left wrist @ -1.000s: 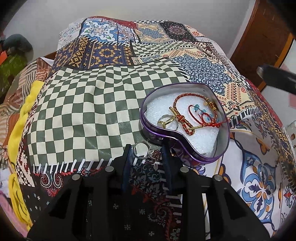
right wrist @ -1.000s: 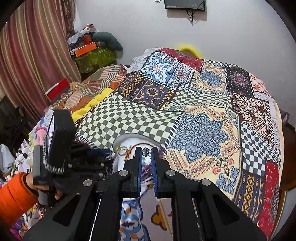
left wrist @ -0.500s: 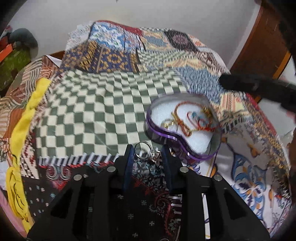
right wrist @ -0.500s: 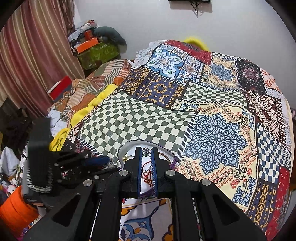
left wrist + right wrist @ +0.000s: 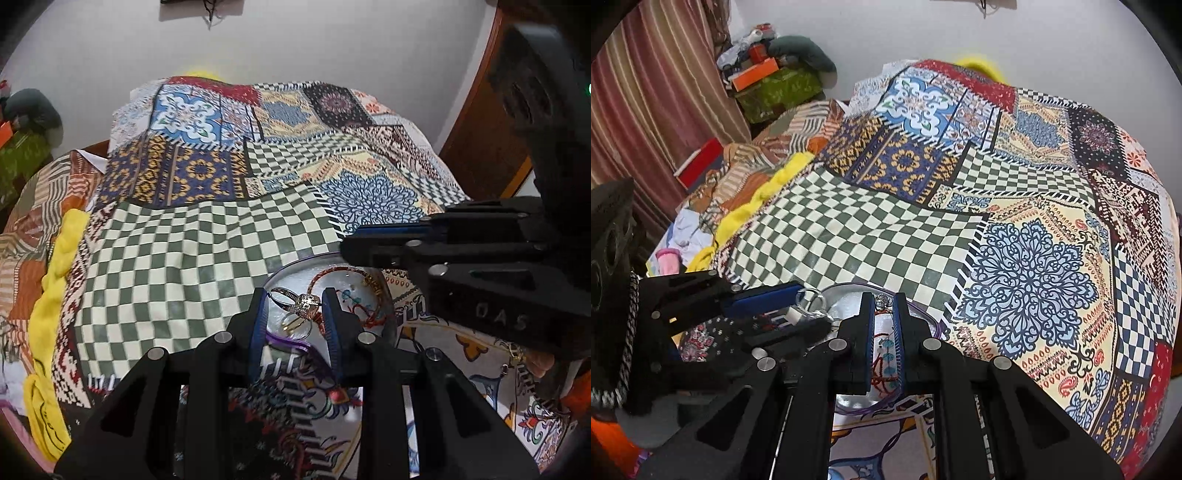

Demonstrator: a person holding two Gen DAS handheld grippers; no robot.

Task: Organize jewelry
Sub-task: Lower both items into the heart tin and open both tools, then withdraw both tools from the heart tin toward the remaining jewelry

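A purple heart-shaped tin (image 5: pixel 290 340) with white foam lies on the patchwork bedspread (image 5: pixel 207 243). It holds a red cord bracelet (image 5: pixel 325 275) and a gold ring (image 5: pixel 293 325). My left gripper (image 5: pixel 297 301) is shut on a silver ring with a stone cluster (image 5: pixel 304 302), held just above the tin. My right gripper (image 5: pixel 884 301) hangs over the tin (image 5: pixel 929 317), shut on a small silver jewel (image 5: pixel 882 300). The left gripper (image 5: pixel 798 306) with its ring (image 5: pixel 812 299) shows in the right wrist view.
The right gripper (image 5: pixel 480 266) crosses the right side of the left wrist view. Folded cloths and a yellow braid (image 5: pixel 51 288) lie at the bed's left edge. A wooden door (image 5: pixel 484 122) stands at the right. Boxes (image 5: pixel 775 85) are stacked by a curtain.
My left gripper has moved forward with its ring, from the spread in front of the tin to above the tin. My right gripper has come closer over the tin.
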